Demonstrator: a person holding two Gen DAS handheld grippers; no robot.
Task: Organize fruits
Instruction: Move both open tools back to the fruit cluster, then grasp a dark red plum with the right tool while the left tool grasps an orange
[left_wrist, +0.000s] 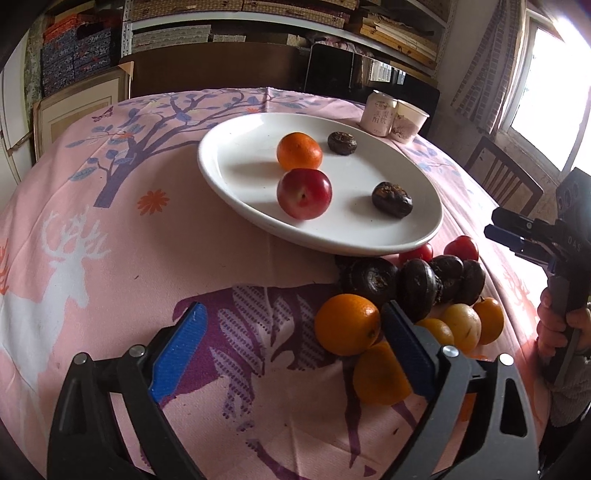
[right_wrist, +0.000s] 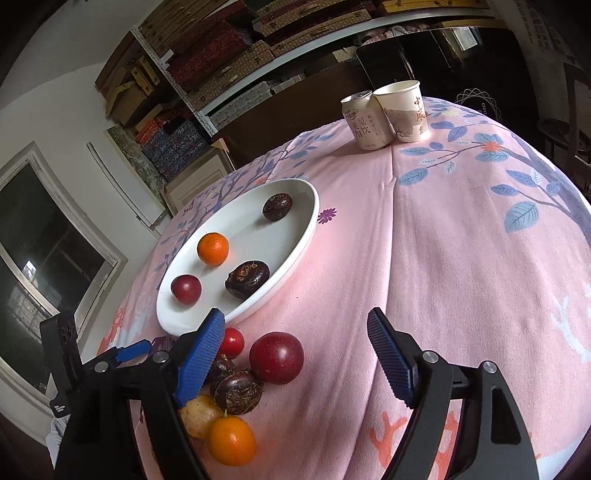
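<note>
A white oval plate (left_wrist: 236, 177) (right_wrist: 295, 243) holds an orange (left_wrist: 299, 151) (right_wrist: 213, 248), a red plum (left_wrist: 304, 194) (right_wrist: 186, 289) and two dark water chestnuts (left_wrist: 392, 199) (right_wrist: 247, 278). A pile of loose fruit lies on the cloth by the plate's near edge: oranges (left_wrist: 346, 324) (right_wrist: 232, 440), dark chestnuts (left_wrist: 373, 277) (right_wrist: 236, 391), red plums (right_wrist: 276, 357) (left_wrist: 461, 248). My left gripper (left_wrist: 291, 347) is open and empty, just left of the pile. My right gripper (right_wrist: 295, 358) is open and empty over the pile; it also shows in the left wrist view (left_wrist: 509, 236).
A drink can (left_wrist: 380, 112) (right_wrist: 364, 120) and a paper cup (left_wrist: 408, 122) (right_wrist: 404, 110) stand at the table's far side. The pink patterned tablecloth (left_wrist: 110, 221) (right_wrist: 443, 258) covers the table. A wooden chair (left_wrist: 506, 177) stands at the right. Shelves fill the back wall.
</note>
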